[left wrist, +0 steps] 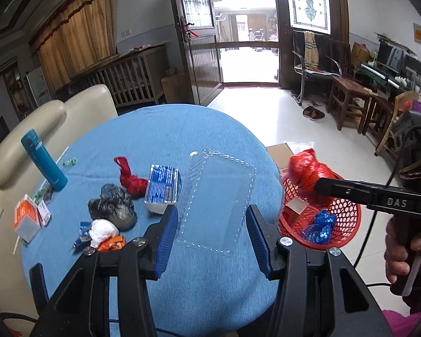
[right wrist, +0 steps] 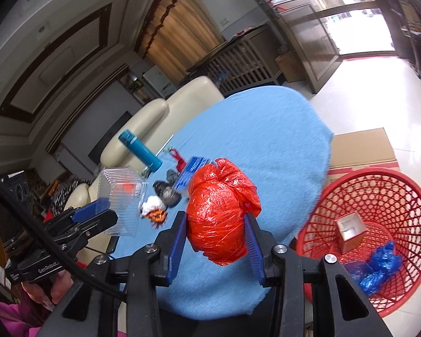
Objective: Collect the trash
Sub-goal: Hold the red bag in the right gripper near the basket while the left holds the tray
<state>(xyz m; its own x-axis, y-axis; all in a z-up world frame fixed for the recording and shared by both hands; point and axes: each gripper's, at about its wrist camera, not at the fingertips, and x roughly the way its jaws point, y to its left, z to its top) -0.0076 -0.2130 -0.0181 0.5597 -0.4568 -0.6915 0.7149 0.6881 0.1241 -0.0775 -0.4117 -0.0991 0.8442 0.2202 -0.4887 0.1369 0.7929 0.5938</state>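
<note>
Far left of the tool a teal flask [left wrist: 43, 160] stands upright on the blue worktop [left wrist: 160, 129], cream sofa [left wrist: 28, 129] behind it; ahead an open doorway [left wrist: 248, 53], wooden chairs [left wrist: 348, 92] and slippers [left wrist: 313, 112] off right

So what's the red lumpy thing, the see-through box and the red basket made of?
The red bag looks like thin, glossy plastic film: it crinkles and shines, squeezed in the right gripper. The clear container between the left gripper's pads seems stiff, transparent plastic with ribbed, scalloped edges. The red basket looks like hard moulded plastic lattice.
</note>
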